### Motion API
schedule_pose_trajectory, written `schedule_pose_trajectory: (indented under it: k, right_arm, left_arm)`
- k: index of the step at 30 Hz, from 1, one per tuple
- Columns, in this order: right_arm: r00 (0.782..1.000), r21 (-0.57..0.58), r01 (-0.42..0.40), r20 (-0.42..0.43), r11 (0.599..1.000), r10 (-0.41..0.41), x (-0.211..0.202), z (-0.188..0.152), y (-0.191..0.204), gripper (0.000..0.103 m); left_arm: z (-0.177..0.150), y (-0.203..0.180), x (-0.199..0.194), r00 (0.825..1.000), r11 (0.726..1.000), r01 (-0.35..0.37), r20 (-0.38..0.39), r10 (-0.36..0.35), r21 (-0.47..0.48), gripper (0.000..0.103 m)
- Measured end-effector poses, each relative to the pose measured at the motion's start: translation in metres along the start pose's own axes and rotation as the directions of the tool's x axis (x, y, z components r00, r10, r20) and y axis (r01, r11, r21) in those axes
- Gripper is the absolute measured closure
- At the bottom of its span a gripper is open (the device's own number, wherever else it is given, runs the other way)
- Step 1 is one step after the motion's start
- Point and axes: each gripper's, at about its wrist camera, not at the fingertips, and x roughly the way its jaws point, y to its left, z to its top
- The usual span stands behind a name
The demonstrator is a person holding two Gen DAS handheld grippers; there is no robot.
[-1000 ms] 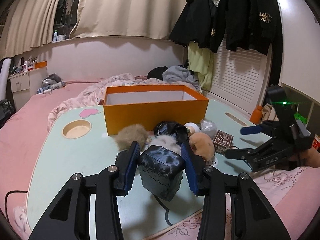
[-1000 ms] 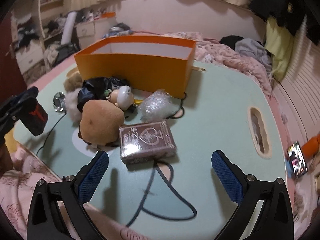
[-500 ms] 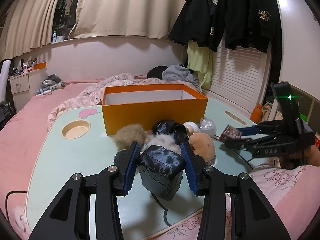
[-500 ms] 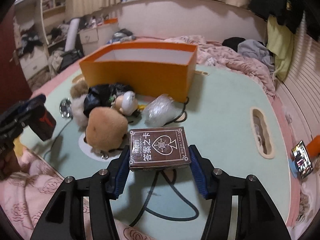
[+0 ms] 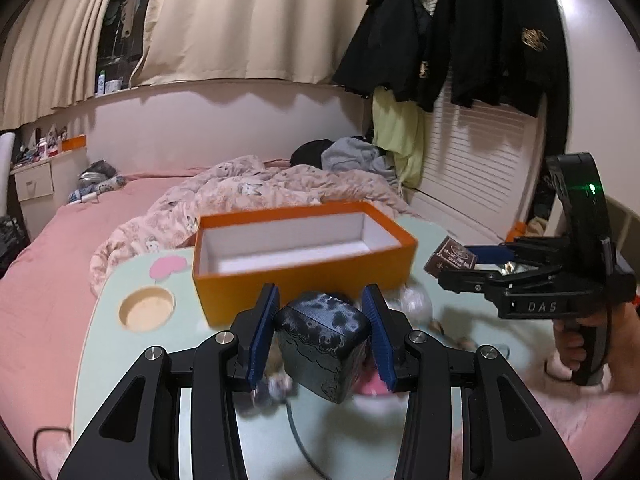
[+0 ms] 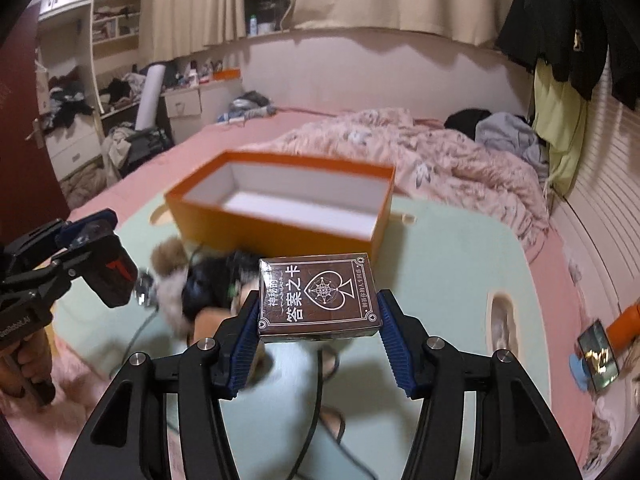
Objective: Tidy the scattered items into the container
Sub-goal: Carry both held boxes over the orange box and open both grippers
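An open orange box [image 5: 304, 276] with a white inside stands on the pale green table [image 5: 120, 344]; it also shows in the right wrist view [image 6: 280, 232]. My left gripper [image 5: 320, 336] is shut on a dark mottled cube box [image 5: 324, 344], held above the table just short of the orange box. My right gripper [image 6: 318, 340] is shut on a brown card box [image 6: 318, 294] with a spade emblem, raised above the table in front of the orange box; this card box also shows in the left wrist view [image 5: 450, 258]. Each gripper shows in the other's view, the right one [image 5: 472, 264], the left one [image 6: 92, 248].
Plush toys [image 6: 172, 276], a black bag [image 6: 208, 284] and a clear wrapped item [image 5: 416, 304] lie in front of the orange box. A black cable [image 6: 320, 392] crosses the table. The table has a round cup hole [image 5: 146, 306]. A phone [image 6: 598, 350] lies at the right.
Both grippers have lifted with their loads and moved toward the orange box, which now shows from above with its inside visible. The pile of toys has dropped below the grippers.
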Motion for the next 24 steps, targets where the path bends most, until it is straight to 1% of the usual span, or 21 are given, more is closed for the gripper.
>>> schedule_pose_trajectory:
  k: [2,5,7,9,11,14,16,20,22,23,24]
  right_arm:
    - [1.000,-0.009,0.001,0.011,1.000,-0.001,0.004,0.012,0.000,0.047]
    - [1.000,-0.019,0.014,0.025,1.000,-0.013,0.015,0.030,-0.001,0.047]
    - [1.000,-0.008,0.005,0.029,1.000,-0.005,0.024,0.042,-0.004,0.047]
    - [0.999,0.009,0.001,0.033,1.000,-0.001,0.034,0.053,-0.009,0.047]
    - [1.000,0.029,-0.009,0.023,1.000,0.009,0.045,0.062,-0.014,0.047]
    - [0.999,0.064,-0.045,0.001,0.997,0.045,0.060,0.072,-0.021,0.047]
    - [0.998,0.083,-0.057,-0.015,0.995,0.058,0.069,0.076,-0.023,0.047]
    - [0.998,0.083,-0.054,-0.036,0.995,0.058,0.084,0.081,-0.021,0.046]
    - [0.998,0.073,-0.046,-0.050,0.996,0.050,0.095,0.082,-0.019,0.044]
    - [0.998,0.065,-0.032,-0.056,0.997,0.036,0.101,0.084,-0.019,0.039]
    - [0.998,0.058,-0.007,-0.058,0.998,0.010,0.105,0.085,-0.020,0.037]
  left_arm:
    - [0.017,0.007,0.007,1.000,1.000,0.000,0.016,0.000,-0.015,0.059]
    - [0.040,0.019,0.024,1.000,0.999,-0.009,0.006,0.009,-0.036,0.059]
    - [0.054,0.028,0.038,1.000,0.999,-0.001,0.000,0.001,-0.051,0.059]
    - [0.066,0.035,0.054,1.000,0.998,-0.013,-0.016,0.012,-0.058,0.059]
    - [0.074,0.039,0.069,0.999,0.998,-0.017,-0.033,0.016,-0.054,0.059]
    - [0.081,0.042,0.096,0.996,0.998,-0.016,-0.086,0.010,-0.062,0.059]
    - [0.083,0.043,0.108,0.995,0.998,-0.028,-0.095,0.022,-0.063,0.059]
    - [0.084,0.045,0.129,0.992,0.995,-0.072,-0.105,0.065,-0.069,0.059]
    - [0.083,0.052,0.144,0.988,0.991,-0.090,-0.137,0.076,-0.102,0.055]
    - [0.082,0.056,0.150,0.984,0.988,-0.097,-0.158,0.077,-0.123,0.049]
    - [0.081,0.059,0.154,0.982,0.984,-0.103,-0.171,0.078,-0.142,0.044]
